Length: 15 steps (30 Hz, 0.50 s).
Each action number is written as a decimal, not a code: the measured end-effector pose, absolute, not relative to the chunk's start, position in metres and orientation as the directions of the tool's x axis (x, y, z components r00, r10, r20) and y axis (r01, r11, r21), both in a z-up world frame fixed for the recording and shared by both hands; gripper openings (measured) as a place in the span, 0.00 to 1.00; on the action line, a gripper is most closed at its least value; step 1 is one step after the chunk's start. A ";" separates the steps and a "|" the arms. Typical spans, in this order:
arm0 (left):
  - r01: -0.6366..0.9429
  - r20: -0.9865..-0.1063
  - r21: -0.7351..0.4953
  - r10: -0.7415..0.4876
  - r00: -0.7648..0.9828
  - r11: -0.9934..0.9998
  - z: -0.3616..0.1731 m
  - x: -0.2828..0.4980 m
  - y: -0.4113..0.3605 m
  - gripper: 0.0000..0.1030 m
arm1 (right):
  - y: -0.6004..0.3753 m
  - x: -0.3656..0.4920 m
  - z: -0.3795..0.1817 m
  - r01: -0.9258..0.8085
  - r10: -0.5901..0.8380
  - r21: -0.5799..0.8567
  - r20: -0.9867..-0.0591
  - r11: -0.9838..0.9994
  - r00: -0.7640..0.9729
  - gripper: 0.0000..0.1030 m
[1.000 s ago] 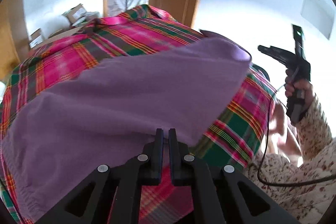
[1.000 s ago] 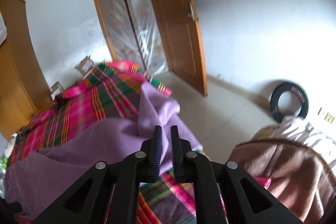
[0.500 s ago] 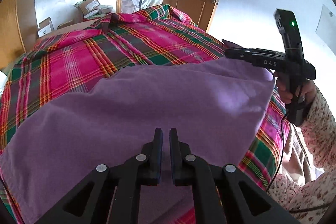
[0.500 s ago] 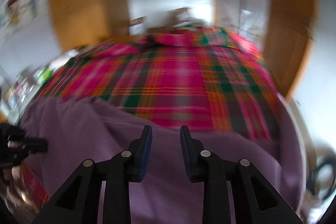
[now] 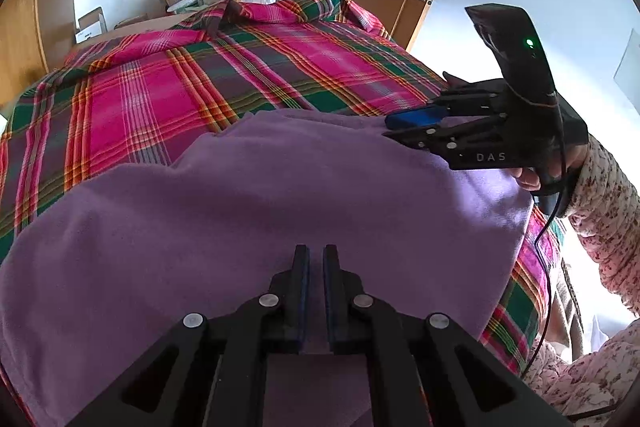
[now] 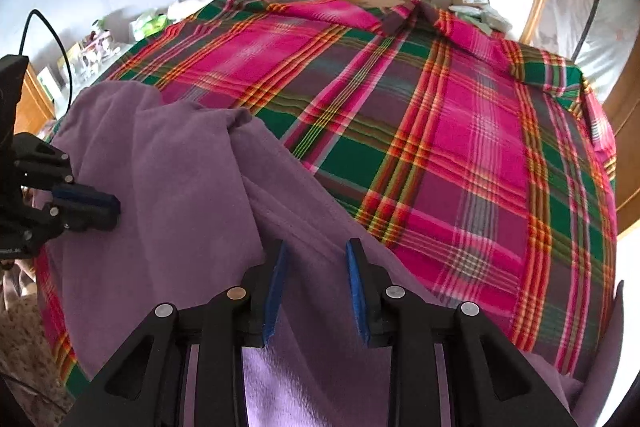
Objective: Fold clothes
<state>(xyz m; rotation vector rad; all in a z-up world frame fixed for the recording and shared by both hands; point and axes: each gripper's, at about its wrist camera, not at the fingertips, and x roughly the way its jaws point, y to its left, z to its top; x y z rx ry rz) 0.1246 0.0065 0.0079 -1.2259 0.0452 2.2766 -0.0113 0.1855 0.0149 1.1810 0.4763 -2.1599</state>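
Purple garment (image 5: pixel 280 211) on plaid bed (image 6: pixel 460 131): soft, limp, light; best taken at edges. Left gripper (image 5: pixel 316 255) fingers nearly closed, pinching nothing visible; right gripper (image 6: pixel 314 255) fingers apart, empty.

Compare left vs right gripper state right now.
Left gripper: jaws nearly closed, a thin gap, purple garment behind them; a grip isn't clear. Right gripper: jaws wide apart, holding nothing. Shared: both sit over the purple garment on the plaid bedspread.

The garment (image 5: pixel 280 211) was plain purple; the bedsheet (image 6: pixel 460 131) pink, green and red plaid; the sleeve (image 5: pixel 600 211) cream with dark floral print.
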 end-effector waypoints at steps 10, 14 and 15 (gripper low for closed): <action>-0.481 -0.782 -0.238 0.461 -0.420 -0.844 0.002 0.121 0.007 0.06 | 0.178 -0.008 0.013 0.694 -0.336 -0.046 -0.850 -0.718 -0.405 0.07; -0.481 -0.782 -0.242 0.463 -0.418 -0.843 0.001 0.122 0.006 0.06 | 0.177 -0.006 0.016 0.685 -0.336 -0.065 -0.836 -0.725 -0.434 0.02; -0.481 -0.781 -0.243 0.464 -0.418 -0.843 0.001 0.122 0.006 0.06 | 0.177 -0.006 0.017 0.683 -0.336 -0.069 -0.832 -0.727 -0.441 0.02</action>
